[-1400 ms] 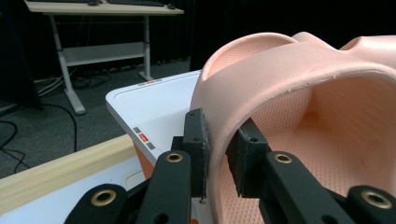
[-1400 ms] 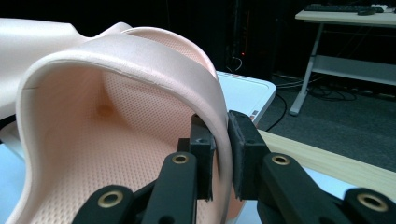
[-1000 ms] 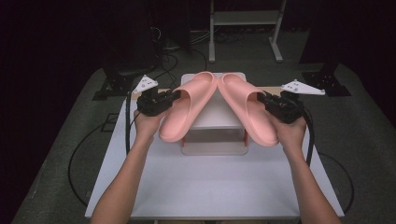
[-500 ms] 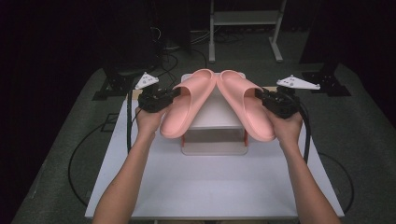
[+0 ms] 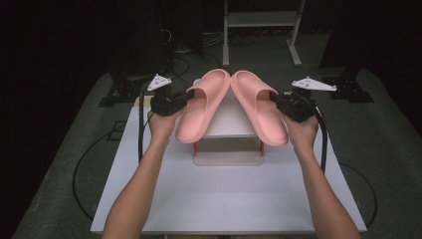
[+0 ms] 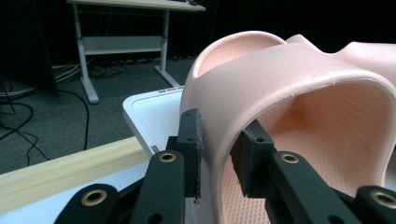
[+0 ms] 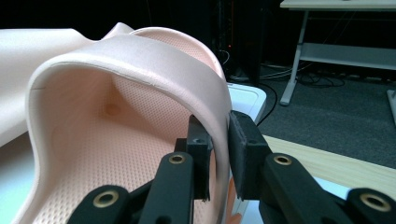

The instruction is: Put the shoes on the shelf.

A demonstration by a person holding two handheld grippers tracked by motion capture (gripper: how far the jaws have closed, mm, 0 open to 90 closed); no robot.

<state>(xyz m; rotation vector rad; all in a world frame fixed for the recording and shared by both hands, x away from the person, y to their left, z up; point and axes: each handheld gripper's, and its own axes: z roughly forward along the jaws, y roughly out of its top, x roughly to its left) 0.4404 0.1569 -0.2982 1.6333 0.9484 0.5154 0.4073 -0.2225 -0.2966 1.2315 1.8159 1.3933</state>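
Note:
Two pink slide sandals are held up over a small white shelf stand (image 5: 230, 124) on the table. The left sandal (image 5: 201, 105) hangs from my left gripper (image 5: 185, 98), which is shut on the outer side of its strap (image 6: 219, 135). The right sandal (image 5: 260, 108) is held the same way by my right gripper (image 5: 276, 99), shut on the strap's edge (image 7: 217, 126). Both sandals tilt, toes touching at the far end and heels spread toward me. Each gripper view looks into its own sandal's dotted footbed (image 6: 299, 140) (image 7: 107, 154).
The white table (image 5: 224, 199) has bare room in front of the stand. A wooden strip (image 6: 65, 170) runs along its far edge. Cables (image 5: 94, 159) loop on the grey floor at the left. A desk frame (image 5: 259, 30) stands behind.
Both grippers have carried the sandals a little farther from me and higher over the stand; the toes have closed together. The grips are unchanged.

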